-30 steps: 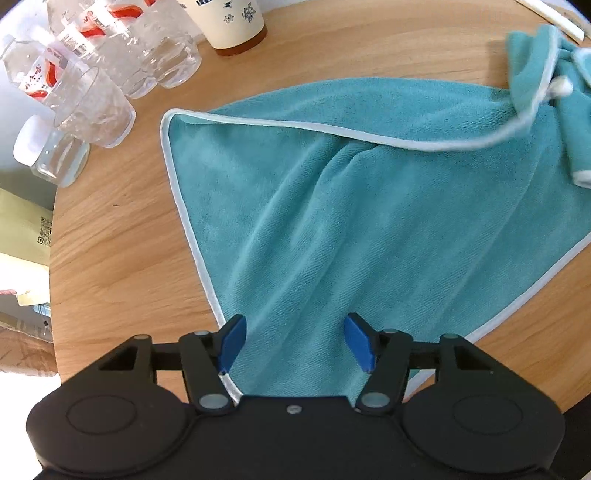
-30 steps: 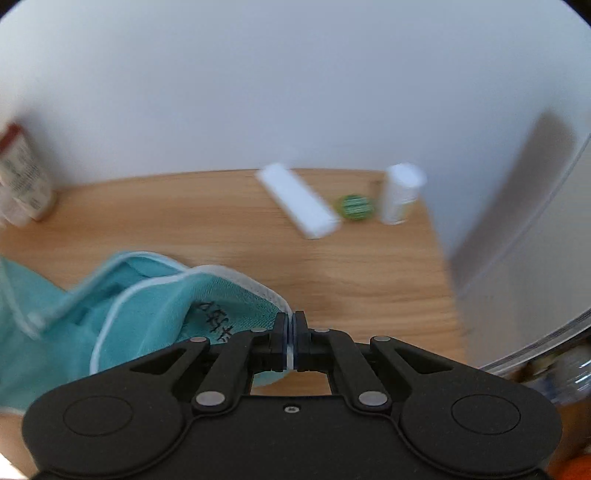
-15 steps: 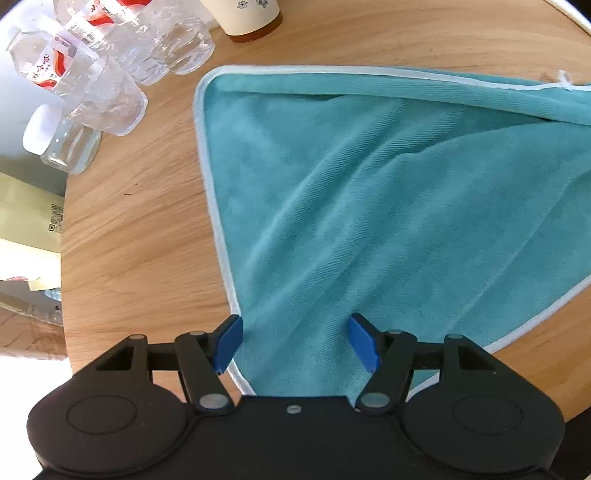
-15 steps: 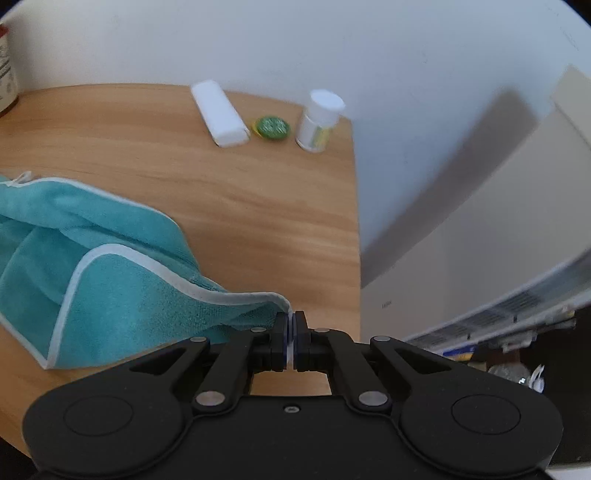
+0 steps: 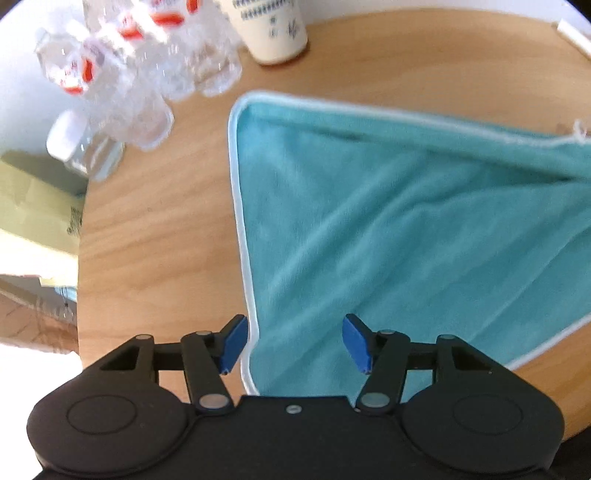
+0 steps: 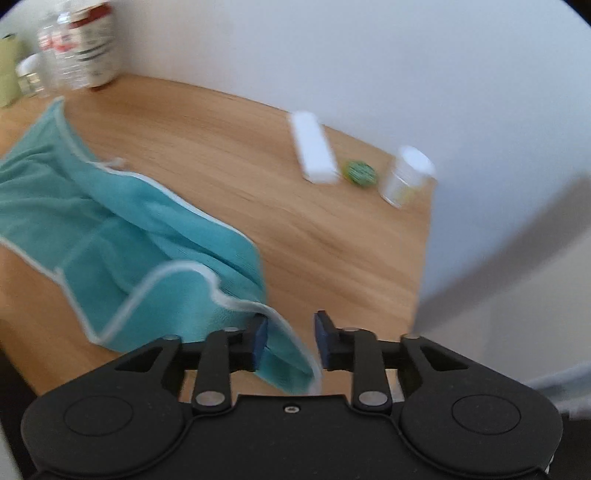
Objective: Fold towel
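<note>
Towel [image 5: 406, 236] first: it's a teal microfiber one with white piping, lying mostly spread on the round wooden table [image 5: 155, 236], with a few shallow wrinkles and its far edge doubled over into a narrow strip. The key bit is the near-left corner. It sits right under the left gripper [image 5: 293, 343], whose blue pads are spread wide with nothing pinched, and the left hem runs straight away from that claw toward the far side. So the left one is lined up on that corner along the hem. Over on the right end, the towel [image 6: 122, 258] is rumpled, and its corner hangs between the right gripper [image 6: 290, 341] pads, which are parted narrowly and not clamping it as far as I can see. Water bottles [image 5: 122, 66] and a paper cup [image 5: 273, 29] crowd the far left. A white box [image 6: 313, 151], green cap [image 6: 360, 172] and small white jar [image 6: 406, 175] sit far right by the wall, well apart from the cloth.
</note>
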`<state>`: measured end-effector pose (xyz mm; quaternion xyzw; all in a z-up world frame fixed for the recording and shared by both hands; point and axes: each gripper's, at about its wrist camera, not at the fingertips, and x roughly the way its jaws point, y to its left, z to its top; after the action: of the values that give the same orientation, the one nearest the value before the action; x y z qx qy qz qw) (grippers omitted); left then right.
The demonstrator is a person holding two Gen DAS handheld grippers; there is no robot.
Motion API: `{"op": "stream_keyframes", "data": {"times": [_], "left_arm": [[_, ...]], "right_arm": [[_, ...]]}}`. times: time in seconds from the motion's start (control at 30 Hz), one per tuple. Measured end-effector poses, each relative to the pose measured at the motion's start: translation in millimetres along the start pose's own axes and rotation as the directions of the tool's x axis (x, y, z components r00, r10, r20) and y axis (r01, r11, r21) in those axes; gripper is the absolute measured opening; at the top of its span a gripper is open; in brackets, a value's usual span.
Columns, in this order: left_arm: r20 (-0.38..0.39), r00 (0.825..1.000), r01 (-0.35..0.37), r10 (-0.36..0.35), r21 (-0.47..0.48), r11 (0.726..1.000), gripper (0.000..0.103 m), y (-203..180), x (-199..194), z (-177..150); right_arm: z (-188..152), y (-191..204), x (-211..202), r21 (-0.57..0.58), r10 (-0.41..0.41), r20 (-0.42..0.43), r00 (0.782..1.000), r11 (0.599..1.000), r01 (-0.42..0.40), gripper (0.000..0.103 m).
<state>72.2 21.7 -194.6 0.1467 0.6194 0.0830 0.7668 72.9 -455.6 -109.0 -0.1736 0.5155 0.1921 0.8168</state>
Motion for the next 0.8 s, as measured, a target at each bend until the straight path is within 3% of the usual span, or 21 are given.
{"op": "stream_keyframes", "data": {"times": [0.07,0.13,0.23,0.4,0.57,0.7,0.8], "left_arm": [[0.037,0.999,0.006,-0.005,-0.021,1.000,0.059,-1,-3,12],[0.078,0.997,-0.004,0.006,-0.016,1.000,0.059,-7,-3,25],[0.134,0.991,-0.033,0.030,0.023,0.999,0.062,-16,-3,43],[0.138,0.990,-0.007,0.002,0.039,0.999,0.064,-13,13,68],[0.119,0.992,0.032,-0.042,0.081,0.996,0.064,-15,31,78],[0.112,0.991,0.060,-0.073,0.118,0.991,0.065,-18,39,82],[0.105,0.991,0.073,-0.089,0.146,0.986,0.066,-19,44,82]], "right_arm": [[12,10,0,-0.051,0.045,0.024,0.999,0.998,-0.044,0.042],[25,26,12,-0.114,0.097,-0.018,0.995,0.989,-0.098,0.042],[32,38,8,-0.178,0.129,-0.004,0.992,0.976,-0.128,0.042],[43,35,1,-0.119,0.190,0.013,0.982,0.975,-0.187,0.042],[66,39,13,-0.084,0.161,0.021,0.987,0.984,-0.158,0.042],[84,47,41,-0.185,0.121,-0.060,0.991,0.974,-0.130,0.042],[82,48,74,-0.214,0.132,-0.182,0.974,0.962,-0.170,0.042]]}}
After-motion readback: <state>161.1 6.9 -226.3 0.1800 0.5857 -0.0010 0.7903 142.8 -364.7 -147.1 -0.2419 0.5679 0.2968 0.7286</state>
